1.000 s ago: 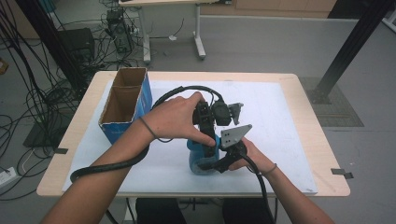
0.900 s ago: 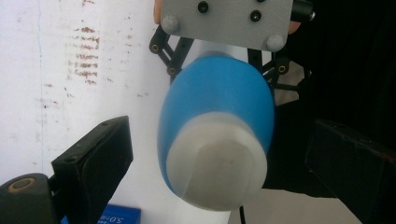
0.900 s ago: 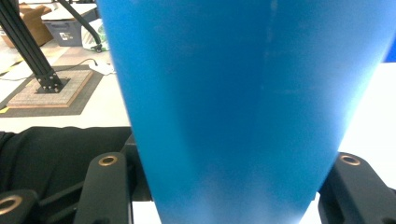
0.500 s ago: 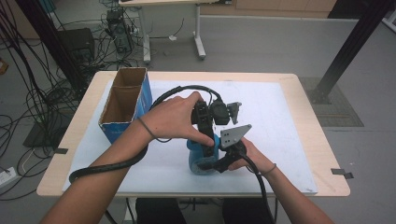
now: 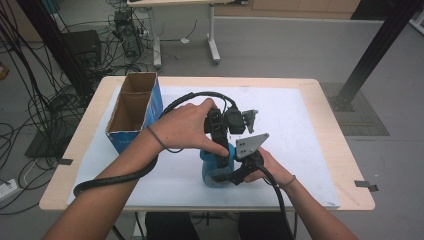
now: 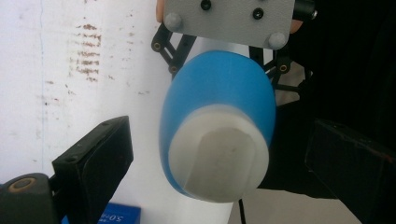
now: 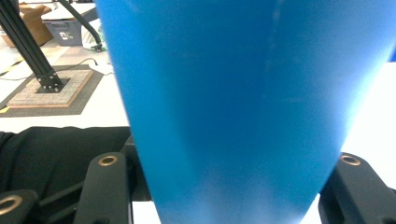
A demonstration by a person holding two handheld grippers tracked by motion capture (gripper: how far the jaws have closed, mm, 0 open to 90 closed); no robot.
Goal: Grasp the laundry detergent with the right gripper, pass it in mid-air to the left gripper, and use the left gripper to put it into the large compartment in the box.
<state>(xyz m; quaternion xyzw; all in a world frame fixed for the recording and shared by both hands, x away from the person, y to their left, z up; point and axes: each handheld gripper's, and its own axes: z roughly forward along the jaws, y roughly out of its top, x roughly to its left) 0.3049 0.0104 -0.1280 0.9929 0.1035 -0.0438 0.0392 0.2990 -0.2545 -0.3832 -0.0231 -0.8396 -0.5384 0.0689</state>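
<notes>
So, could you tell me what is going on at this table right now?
A person is working on a blue bottle with two handheld grippers. The right gripper is clamped around the bottle's body, low near the front edge of the table. The left gripper hangs over the bottle's white cap with its jaws open on either side, not pressing it. An open cardboard box stands at the table's left.

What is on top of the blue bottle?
A white cap closes the blue bottle, flat on its end. The left hand-held gripper hovers over it, jaws open either side. The bottle's contents cannot be seen.
</notes>
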